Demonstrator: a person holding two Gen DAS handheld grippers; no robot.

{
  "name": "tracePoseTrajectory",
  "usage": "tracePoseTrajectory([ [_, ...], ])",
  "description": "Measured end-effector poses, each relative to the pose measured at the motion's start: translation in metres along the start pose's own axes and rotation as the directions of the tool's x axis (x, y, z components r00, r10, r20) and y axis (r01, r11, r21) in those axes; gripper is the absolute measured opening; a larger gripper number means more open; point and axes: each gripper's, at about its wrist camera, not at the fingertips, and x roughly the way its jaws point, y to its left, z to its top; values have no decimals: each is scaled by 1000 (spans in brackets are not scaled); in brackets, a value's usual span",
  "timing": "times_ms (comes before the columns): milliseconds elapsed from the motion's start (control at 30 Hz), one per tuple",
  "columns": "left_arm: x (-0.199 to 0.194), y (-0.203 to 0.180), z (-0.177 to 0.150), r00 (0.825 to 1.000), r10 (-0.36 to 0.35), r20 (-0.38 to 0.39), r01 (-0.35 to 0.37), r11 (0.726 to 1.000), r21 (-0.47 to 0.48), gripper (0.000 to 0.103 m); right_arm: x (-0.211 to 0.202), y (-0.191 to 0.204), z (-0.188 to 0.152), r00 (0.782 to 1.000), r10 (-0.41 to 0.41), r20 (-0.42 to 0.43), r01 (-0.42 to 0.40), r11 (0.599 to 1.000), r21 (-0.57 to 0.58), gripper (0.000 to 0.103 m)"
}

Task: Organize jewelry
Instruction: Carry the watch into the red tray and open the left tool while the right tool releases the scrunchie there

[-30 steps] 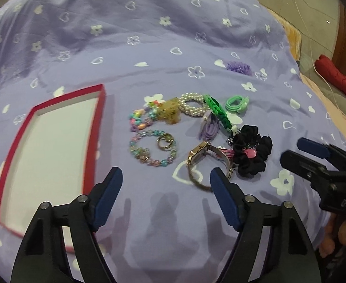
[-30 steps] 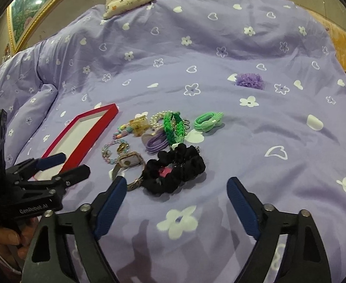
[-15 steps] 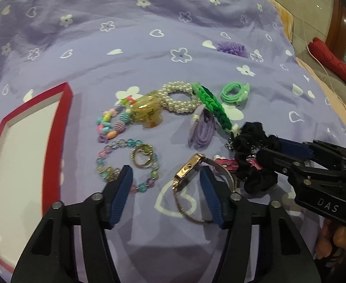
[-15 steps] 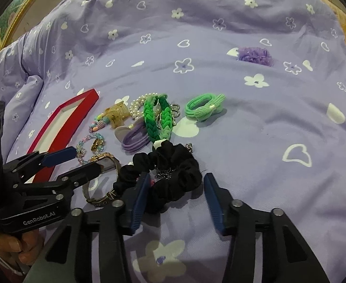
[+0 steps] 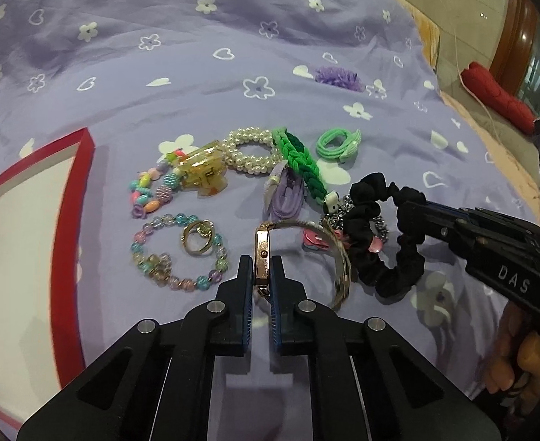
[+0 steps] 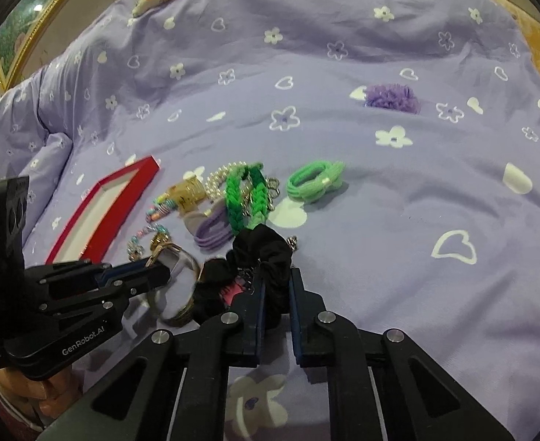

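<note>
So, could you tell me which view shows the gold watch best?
The left wrist view: the gold watch stands centred and sharp, its case clamped by the left gripper. The right wrist view shows only its blurred band behind that gripper.

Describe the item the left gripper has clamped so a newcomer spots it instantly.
On the purple bedspread, right of the red tray, lies a jewelry cluster. At its near edge the left gripper pinches a gold watch, the only metal-banded piece there.
</note>
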Motion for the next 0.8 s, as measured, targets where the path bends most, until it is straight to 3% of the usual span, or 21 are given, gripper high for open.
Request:
tracePoseTrajectory([
  [300,-46,25,-12,998,14,64,-8,997,-82,7,-19,28,9,996,70,47,-69,997,-16,10],
  [800,-100,113,-43,980,176,97,-150,961,-231,7,0,123,13,966,258,-2,-257,960,-110,10],
])
